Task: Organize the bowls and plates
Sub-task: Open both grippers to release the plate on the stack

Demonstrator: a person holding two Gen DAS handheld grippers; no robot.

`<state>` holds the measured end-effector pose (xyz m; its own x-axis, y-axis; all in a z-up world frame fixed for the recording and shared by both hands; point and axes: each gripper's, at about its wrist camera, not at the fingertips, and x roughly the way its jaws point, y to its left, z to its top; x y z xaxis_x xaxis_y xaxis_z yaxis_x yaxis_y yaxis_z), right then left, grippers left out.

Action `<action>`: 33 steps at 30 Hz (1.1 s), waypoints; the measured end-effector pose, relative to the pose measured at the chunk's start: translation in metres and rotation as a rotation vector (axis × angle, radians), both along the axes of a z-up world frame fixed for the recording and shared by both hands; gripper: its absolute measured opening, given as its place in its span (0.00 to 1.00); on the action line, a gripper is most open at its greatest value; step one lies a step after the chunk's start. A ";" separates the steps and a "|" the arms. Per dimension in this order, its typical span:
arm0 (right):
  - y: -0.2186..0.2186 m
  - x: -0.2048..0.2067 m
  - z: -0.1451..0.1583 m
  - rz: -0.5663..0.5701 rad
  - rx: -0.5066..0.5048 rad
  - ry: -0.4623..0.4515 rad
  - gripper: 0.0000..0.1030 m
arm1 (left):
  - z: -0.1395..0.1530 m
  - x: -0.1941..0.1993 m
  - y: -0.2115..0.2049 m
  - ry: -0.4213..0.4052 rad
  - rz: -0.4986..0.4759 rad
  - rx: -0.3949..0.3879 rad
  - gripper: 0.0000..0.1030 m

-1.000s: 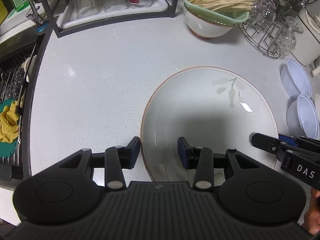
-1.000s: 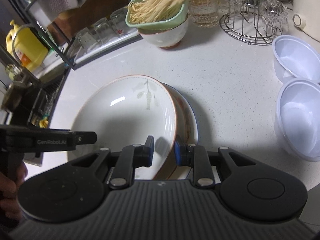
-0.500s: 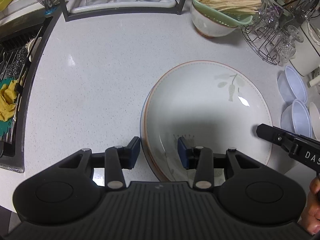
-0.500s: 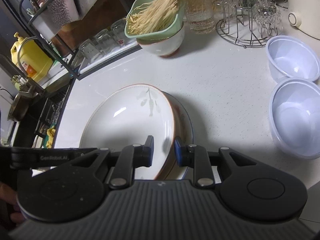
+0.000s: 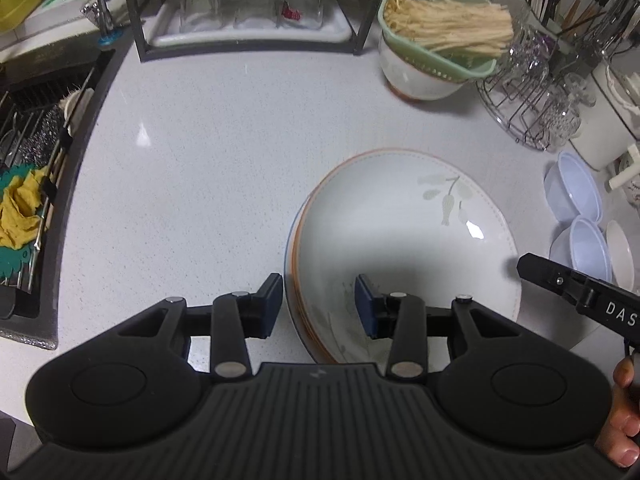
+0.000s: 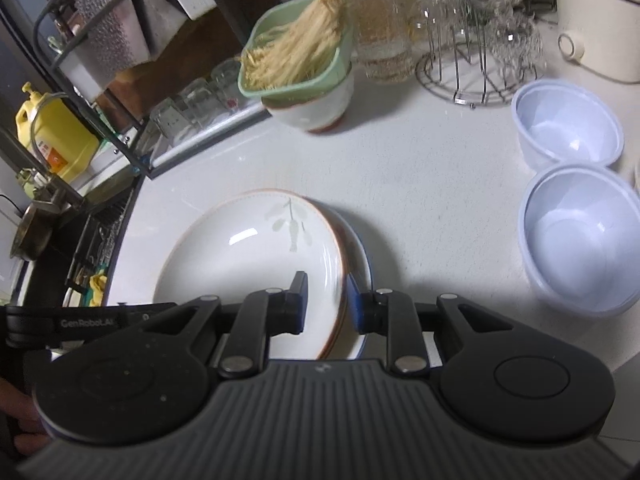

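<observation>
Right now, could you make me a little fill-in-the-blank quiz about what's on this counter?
1. The leaf-pattern plate lies on top of a plate with a ____ rim.
2. The noodles sit in a ____ basket.
3. Each tool, left and right, has one finger on either side of the stack's ____.
4. To the right of the plates stand two clear plastic ____.

Answers: blue; green; rim; bowls

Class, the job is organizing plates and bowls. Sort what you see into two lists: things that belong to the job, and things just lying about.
Belongs to the job:
- stacked plates
- two translucent plastic bowls
- left gripper and right gripper, jaws open astride the plates' rim

Just lying about:
- green strainer of noodles
- upturned glasses
- wire glass rack
- yellow cloth
</observation>
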<state>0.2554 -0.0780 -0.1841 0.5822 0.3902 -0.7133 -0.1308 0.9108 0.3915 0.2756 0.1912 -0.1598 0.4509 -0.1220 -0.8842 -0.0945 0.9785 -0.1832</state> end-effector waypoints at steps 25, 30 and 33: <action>-0.040 -0.085 0.083 0.139 0.007 -0.256 0.25 | 0.102 -0.108 -0.053 -0.237 0.085 -0.007 0.44; -0.047 -0.100 0.082 0.159 -0.017 -0.271 0.25 | 0.099 -0.126 -0.066 -0.233 0.082 0.012 0.44; -0.051 -0.107 0.078 0.165 -0.025 -0.265 0.25 | 0.096 -0.133 -0.073 -0.228 0.072 0.018 0.44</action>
<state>0.1480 -0.1290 -0.1063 0.6797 0.4792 -0.5553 -0.3721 0.8777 0.3020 0.1429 0.1183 -0.0634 0.6462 -0.0671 -0.7602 -0.1227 0.9740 -0.1903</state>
